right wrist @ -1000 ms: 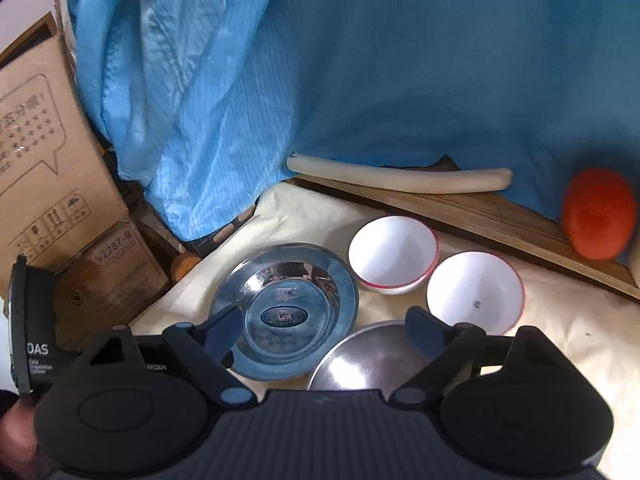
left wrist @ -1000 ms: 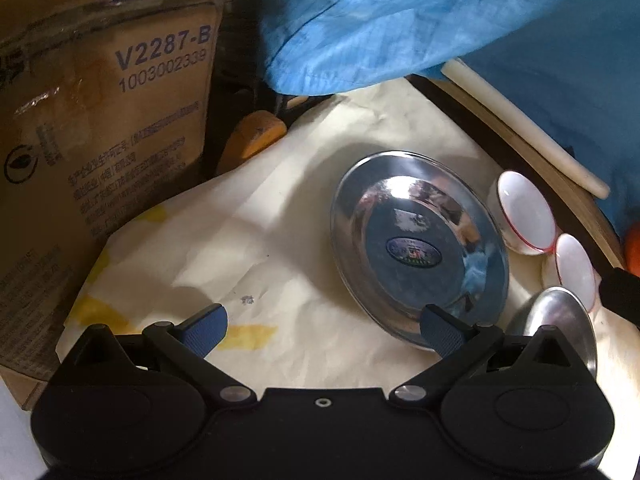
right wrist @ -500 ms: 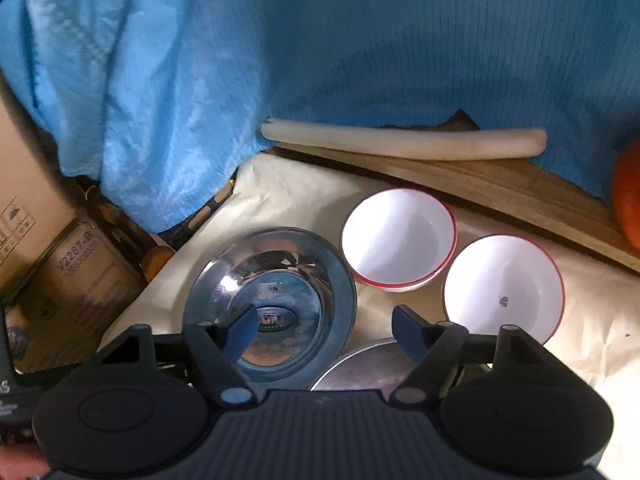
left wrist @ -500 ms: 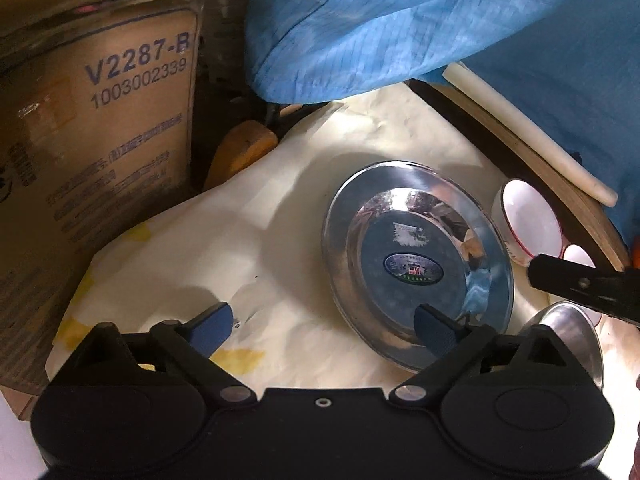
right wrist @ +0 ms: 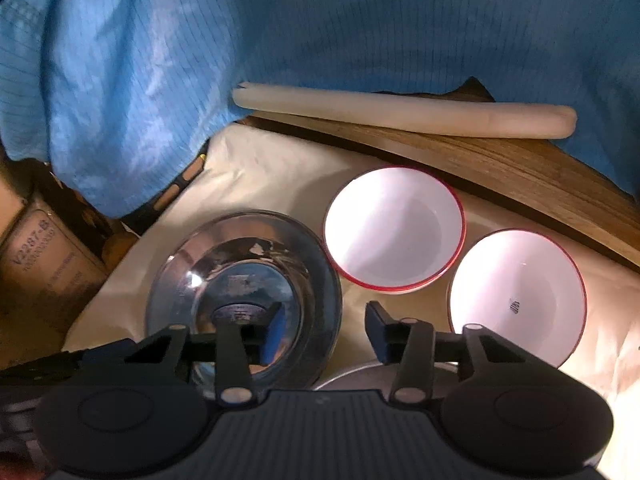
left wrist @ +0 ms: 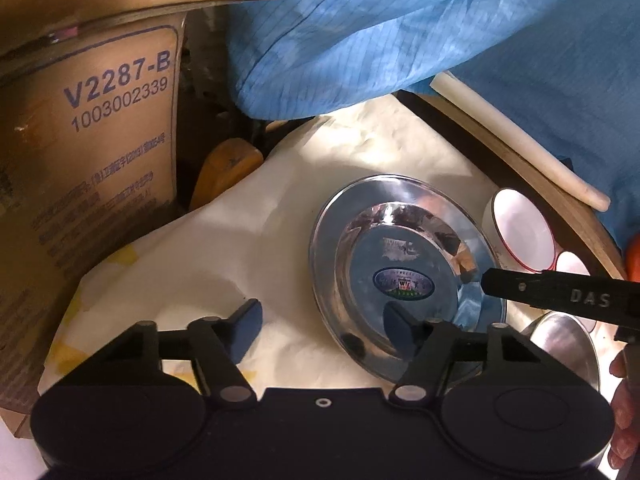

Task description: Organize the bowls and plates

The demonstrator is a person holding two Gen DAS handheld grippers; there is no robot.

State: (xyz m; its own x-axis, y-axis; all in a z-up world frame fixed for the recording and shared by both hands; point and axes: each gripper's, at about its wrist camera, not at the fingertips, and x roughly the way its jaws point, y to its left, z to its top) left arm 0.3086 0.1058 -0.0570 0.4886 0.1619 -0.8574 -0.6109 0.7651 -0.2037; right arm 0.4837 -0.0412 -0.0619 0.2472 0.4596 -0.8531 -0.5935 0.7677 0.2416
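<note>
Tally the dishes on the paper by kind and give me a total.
Steel plates: 2 — the large steel plate and a second steel plate, partly hidden behind the right gripper.
White bowls with red rims: 2 — the left bowl and the right bowl.
Total: 4 dishes.

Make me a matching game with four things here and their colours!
Things:
1. plate
2. bowl
3. cloth
4. box

Colours:
A. brown
B. shiny silver
C. blue
D. white with a red rim

Pairs: 1-B, 2-D, 3-C, 4-A
</note>
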